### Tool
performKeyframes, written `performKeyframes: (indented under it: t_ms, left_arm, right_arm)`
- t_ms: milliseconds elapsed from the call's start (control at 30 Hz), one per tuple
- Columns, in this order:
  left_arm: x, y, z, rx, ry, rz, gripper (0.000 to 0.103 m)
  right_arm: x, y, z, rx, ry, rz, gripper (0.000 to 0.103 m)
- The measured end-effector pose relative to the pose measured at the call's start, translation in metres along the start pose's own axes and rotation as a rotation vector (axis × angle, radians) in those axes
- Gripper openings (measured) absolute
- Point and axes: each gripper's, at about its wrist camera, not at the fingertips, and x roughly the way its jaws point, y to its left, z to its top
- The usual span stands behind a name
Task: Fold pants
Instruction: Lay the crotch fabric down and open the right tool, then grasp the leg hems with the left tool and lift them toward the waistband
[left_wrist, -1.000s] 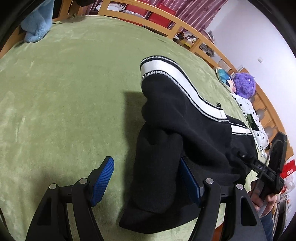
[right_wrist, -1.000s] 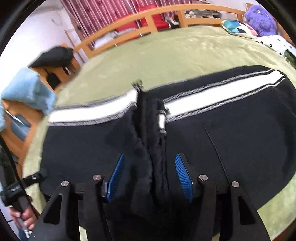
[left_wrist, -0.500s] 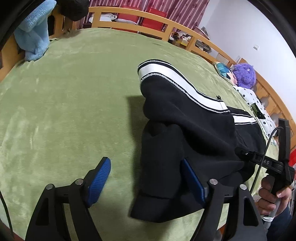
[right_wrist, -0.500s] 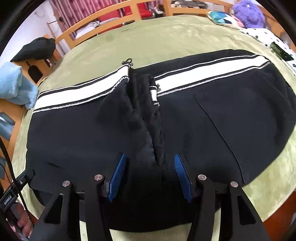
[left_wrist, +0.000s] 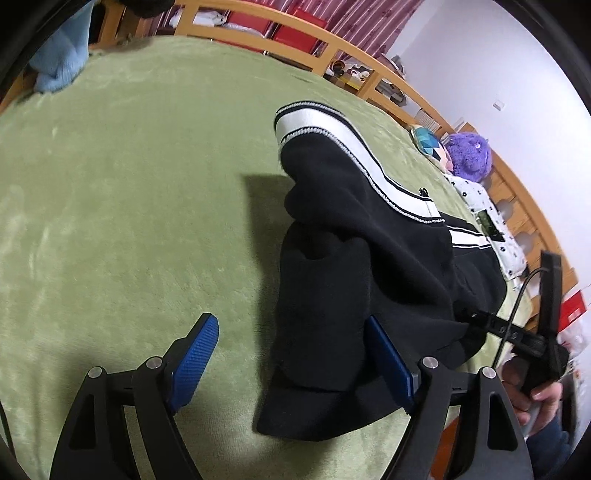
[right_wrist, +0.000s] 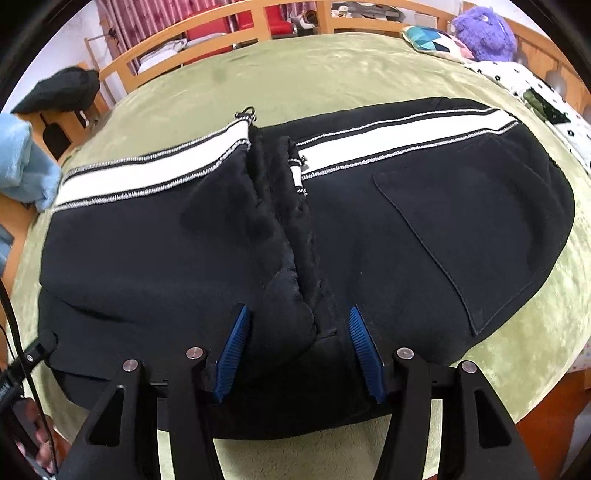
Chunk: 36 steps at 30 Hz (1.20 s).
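Note:
Black fleece pants with a white side stripe lie folded across the green blanket, their ends meeting in a bunched ridge at the middle. My right gripper stands half open over that ridge. The fabric lies between its fingertips, and both blue pads show bare. My left gripper is wide open at the pants' left end. The folded edge lies against its right pad. Its left pad hangs over bare blanket. In the left wrist view the right gripper's body shows with a hand on it.
A wooden rail rings the bed. A purple plush toy, a patterned pillow and a spotted cloth lie at the far right. A blue towel and a black garment sit at the left edge.
The left gripper's jaws have spread wider, its left pad moving off the pants. The right gripper has tilted further down over the pants, which now lie flatter.

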Motion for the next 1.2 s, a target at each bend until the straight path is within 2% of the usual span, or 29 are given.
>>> performKeyframes:
  t_ms: [300, 467, 800, 933, 1033, 1133, 1200]
  left_arm:
    - [0.008, -0.005, 0.002, 0.042, 0.032, -0.009, 0.081]
    - [0.019, -0.007, 0.001, 0.009, 0.065, -0.039, 0.081]
    - [0.039, -0.016, 0.006, -0.063, 0.053, -0.049, 0.079]
    - [0.045, -0.023, 0.011, -0.077, 0.043, -0.024, 0.073]
    - [0.046, -0.017, 0.012, -0.132, 0.032, -0.027, 0.064]
    - [0.043, -0.014, 0.013, -0.177, 0.028, -0.042, 0.051]
    - [0.038, -0.017, 0.015, -0.178, 0.026, -0.049, 0.039]
  right_arm:
    - [0.005, 0.0, 0.004, -0.017, 0.005, 0.0, 0.06]
    - [0.003, -0.003, 0.003, -0.015, 0.0, 0.019, 0.06]
    - [-0.007, -0.022, 0.0, -0.001, -0.005, 0.096, 0.06]
    - [-0.013, -0.036, -0.001, 0.013, -0.032, 0.14, 0.06]
    - [-0.008, -0.045, -0.002, 0.022, -0.033, 0.175, 0.06]
    - [0.002, -0.044, -0.006, -0.03, -0.062, 0.176, 0.061]
    - [0.003, -0.04, -0.009, -0.078, -0.076, 0.164, 0.061]
